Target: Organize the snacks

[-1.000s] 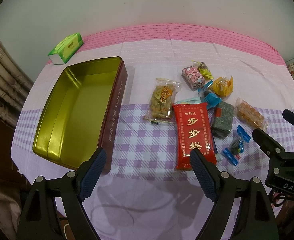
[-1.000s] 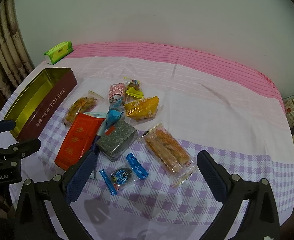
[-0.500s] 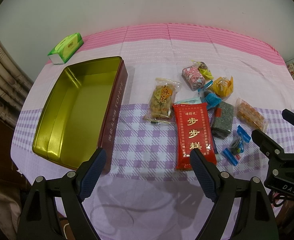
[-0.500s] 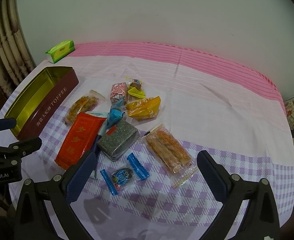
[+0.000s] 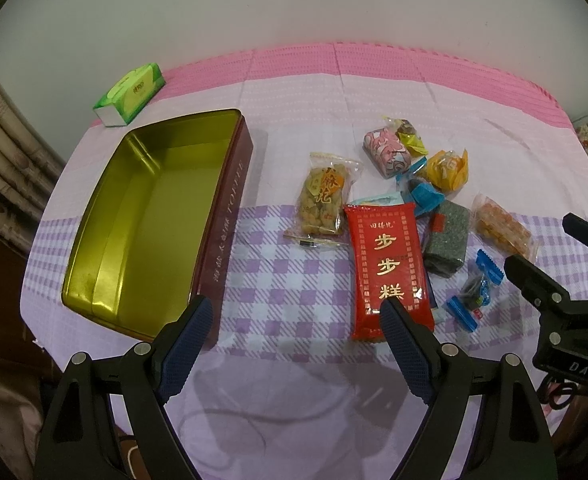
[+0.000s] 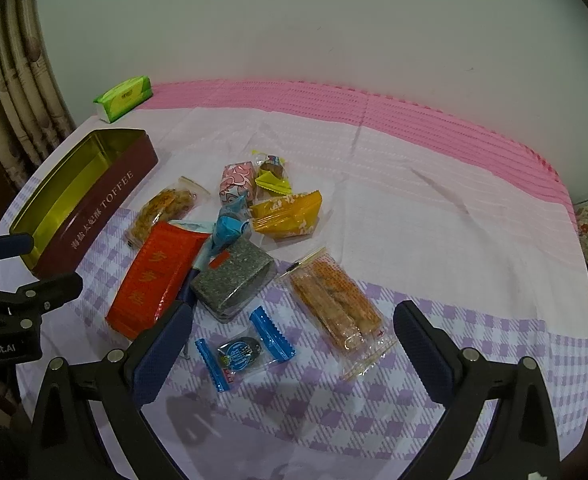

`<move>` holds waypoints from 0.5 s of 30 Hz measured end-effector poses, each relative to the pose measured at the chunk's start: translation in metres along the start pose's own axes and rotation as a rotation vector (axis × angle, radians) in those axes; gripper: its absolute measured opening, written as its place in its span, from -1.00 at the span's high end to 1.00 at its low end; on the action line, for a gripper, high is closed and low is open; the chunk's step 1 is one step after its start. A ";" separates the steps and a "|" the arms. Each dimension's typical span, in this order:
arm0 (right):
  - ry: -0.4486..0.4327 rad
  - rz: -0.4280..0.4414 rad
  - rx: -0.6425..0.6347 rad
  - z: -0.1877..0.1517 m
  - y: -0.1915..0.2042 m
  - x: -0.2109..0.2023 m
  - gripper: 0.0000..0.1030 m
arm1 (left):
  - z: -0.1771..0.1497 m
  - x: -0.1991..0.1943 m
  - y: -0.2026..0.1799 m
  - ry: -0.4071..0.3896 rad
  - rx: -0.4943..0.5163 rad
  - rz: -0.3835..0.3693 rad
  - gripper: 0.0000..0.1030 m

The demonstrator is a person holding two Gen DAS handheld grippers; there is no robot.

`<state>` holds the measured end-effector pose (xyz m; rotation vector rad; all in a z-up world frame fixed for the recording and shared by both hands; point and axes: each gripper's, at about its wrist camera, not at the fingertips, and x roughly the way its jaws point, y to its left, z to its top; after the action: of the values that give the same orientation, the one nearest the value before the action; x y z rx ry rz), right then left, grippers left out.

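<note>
Both sets of fingers wide open, empty. Your right gripper hangs just over the small blue-ended foil candy, long axis slanting across the gap. Empty gold-lined maroon toffee tin lies far left, nearer your left gripper.

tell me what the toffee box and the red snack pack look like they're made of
The toffee box looks like metal tin: a glossy gold inside with bright reflections, thin pressed walls and a maroon printed outside. The red snack pack looks like shiny plastic or foil film: it crinkles, glints along the edge and carries gold print. Which film exactly, I cannot tell.
</note>
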<state>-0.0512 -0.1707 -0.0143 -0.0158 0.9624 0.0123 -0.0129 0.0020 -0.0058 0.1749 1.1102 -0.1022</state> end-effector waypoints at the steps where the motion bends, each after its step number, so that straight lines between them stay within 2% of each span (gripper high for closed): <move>1: 0.003 0.002 -0.002 0.000 -0.001 0.001 -0.95 | 0.001 0.002 0.000 0.002 0.001 0.000 -0.66; 8: 0.029 0.021 -0.022 0.003 -0.013 0.013 -0.88 | 0.001 0.006 -0.001 0.006 0.001 0.000 -0.66; 15: 0.090 0.027 -0.017 0.004 -0.035 0.035 -0.60 | 0.003 0.013 0.001 0.019 0.004 0.004 -0.66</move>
<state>-0.0275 -0.2060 -0.0406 -0.0189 1.0526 0.0452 -0.0041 0.0025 -0.0156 0.1822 1.1282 -0.0994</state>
